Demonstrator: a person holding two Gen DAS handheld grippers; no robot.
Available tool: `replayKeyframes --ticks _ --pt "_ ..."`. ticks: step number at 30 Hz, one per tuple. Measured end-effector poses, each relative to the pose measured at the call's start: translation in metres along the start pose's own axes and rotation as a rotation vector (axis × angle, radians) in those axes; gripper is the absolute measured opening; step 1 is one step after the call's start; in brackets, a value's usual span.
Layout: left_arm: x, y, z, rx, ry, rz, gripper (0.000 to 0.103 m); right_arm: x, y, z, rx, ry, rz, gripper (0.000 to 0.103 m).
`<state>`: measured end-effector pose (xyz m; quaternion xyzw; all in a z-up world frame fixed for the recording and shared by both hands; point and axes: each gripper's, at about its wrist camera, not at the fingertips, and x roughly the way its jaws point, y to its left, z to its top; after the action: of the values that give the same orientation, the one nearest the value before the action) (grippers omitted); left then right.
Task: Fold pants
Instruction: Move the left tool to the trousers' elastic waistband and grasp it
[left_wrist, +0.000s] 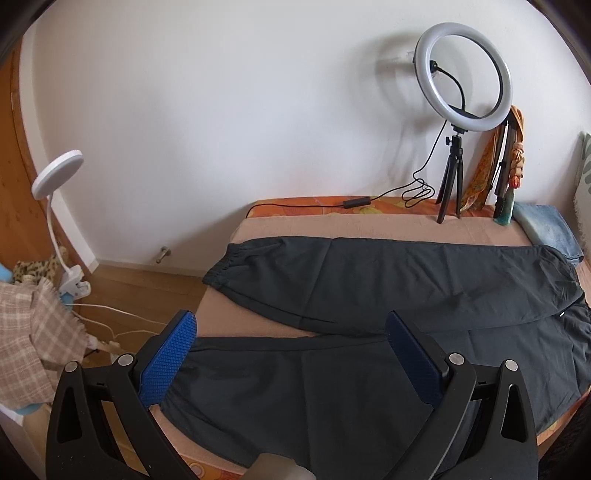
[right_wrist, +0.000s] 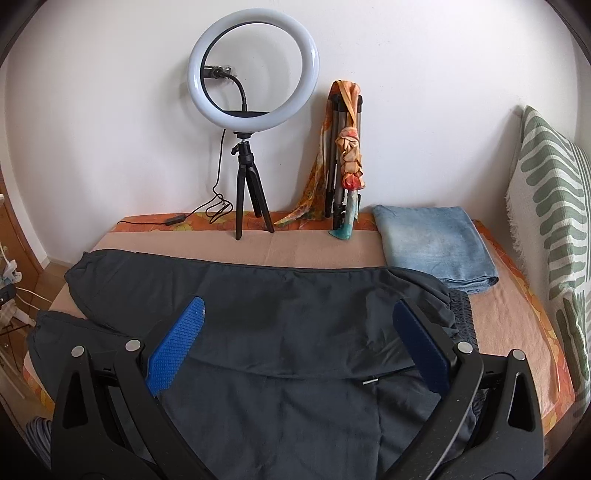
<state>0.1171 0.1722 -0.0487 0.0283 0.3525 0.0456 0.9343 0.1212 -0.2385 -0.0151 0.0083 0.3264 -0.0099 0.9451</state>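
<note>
Two grippers, both w/ blue-padded fingers spread wide, nothing held. Dark grey lightweight pants (left_wrist: 388, 291) lie flat on peach-blanketed bed (left_wrist: 369, 229), long axis running left–right across both views: cuffs at left end, elastic waistband at right. Legs splayed in a V; far leg toward wall, near leg toward grippers. Left gripper (left_wrist: 291, 354) hovers over near leg, close to its cuff. Right gripper (right_wrist: 299, 339) hovers over seat/waist end; waistband just right of its right finger. Judgement: next move = pinch near-leg edge at both ends, carry it over onto far leg. Contact w/ cloth: can't tell.
</note>
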Motion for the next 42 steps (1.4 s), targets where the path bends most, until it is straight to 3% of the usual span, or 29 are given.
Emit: replayKeyframes --ticks 5,10,13,15,16,20,23,26,32,37,42 --pt "0.044 0.029 0.009 -0.023 0.066 -0.016 0.101 0.04 0.008 0.013 -0.095 0.044 0.082 0.103" --pt "0.084 0.048 0.022 -0.004 0.108 -0.057 0.087 0.08 0.022 0.024 -0.193 0.088 0.153 0.103" --pt "0.112 0.063 0.032 -0.039 0.148 -0.072 0.072 0.106 0.027 0.031 -0.225 0.11 0.203 0.103" --pt "0.134 0.076 0.038 -0.084 0.18 -0.085 0.051 0.125 0.031 0.036 -0.244 0.133 0.227 0.101" --pt "0.146 0.083 0.04 -0.118 0.202 -0.101 0.047 0.135 0.034 0.037 -0.255 0.151 0.243 0.1" --pt "0.192 0.104 0.05 -0.202 0.273 -0.131 0.046 0.176 0.043 0.038 -0.312 0.218 0.283 0.099" --pt "0.223 0.109 0.057 -0.186 0.299 -0.075 0.046 0.205 0.05 0.036 -0.354 0.255 0.294 0.098" --pt "0.259 0.115 0.064 -0.203 0.348 -0.083 0.05 0.237 0.051 0.033 -0.348 0.312 0.314 0.098" --pt "0.311 0.125 0.075 -0.205 0.386 -0.018 0.05 0.285 0.044 0.022 -0.327 0.372 0.33 0.098" --pt "0.338 0.132 0.08 -0.246 0.404 -0.022 0.05 0.309 0.038 0.015 -0.332 0.403 0.35 0.098" --pt "0.347 0.129 0.081 -0.214 0.4 -0.002 0.05 0.325 0.03 0.019 -0.299 0.423 0.378 0.098"
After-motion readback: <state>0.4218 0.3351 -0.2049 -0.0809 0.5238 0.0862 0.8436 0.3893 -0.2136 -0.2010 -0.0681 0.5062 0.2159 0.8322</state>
